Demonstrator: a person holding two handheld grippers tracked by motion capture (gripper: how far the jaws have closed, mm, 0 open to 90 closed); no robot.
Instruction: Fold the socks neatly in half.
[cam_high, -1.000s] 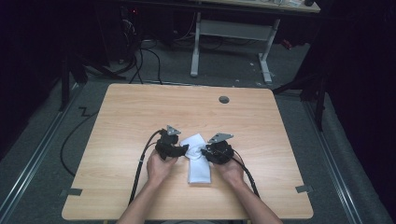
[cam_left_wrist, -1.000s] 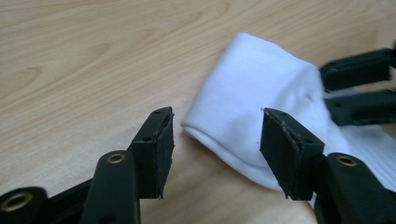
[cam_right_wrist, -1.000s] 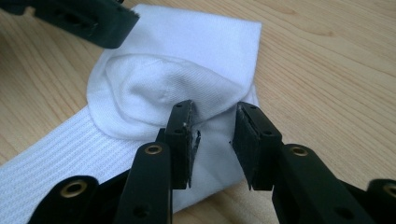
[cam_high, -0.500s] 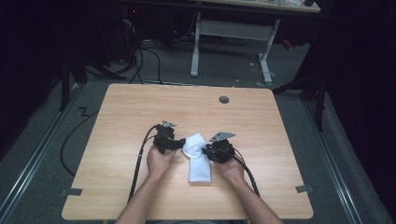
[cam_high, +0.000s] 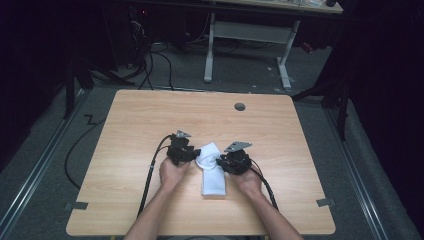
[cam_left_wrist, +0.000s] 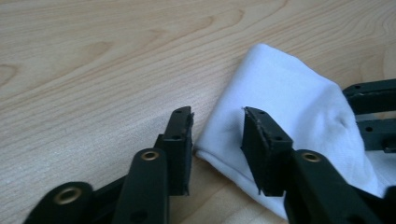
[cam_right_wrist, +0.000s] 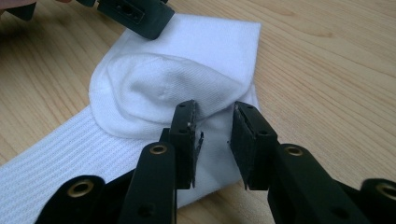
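A white sock (cam_high: 212, 176) lies on the wooden table (cam_high: 150, 115), its upper part bunched up between the two grippers. My left gripper (cam_high: 192, 153) is at the sock's left side. In the left gripper view its jaws (cam_left_wrist: 217, 135) straddle the folded edge of the sock (cam_left_wrist: 289, 98); they have just been closing, with a gap still showing. My right gripper (cam_high: 223, 161) is at the sock's right side. In the right gripper view its jaws (cam_right_wrist: 212, 135) pinch a raised fold of the sock (cam_right_wrist: 177, 84). The left gripper (cam_right_wrist: 135, 14) shows at the top of that view.
A dark round grommet hole (cam_high: 240, 106) sits near the table's far edge. Cables (cam_high: 150, 175) trail from both grippers toward the front edge. Behind the table stand white desk legs (cam_high: 210, 45) and floor cables. Bare wood lies all around the sock.
The left gripper has shifted slightly right onto the sock's edge and its jaws have narrowed. The sock's upper part is more bunched. The right gripper has stayed put.
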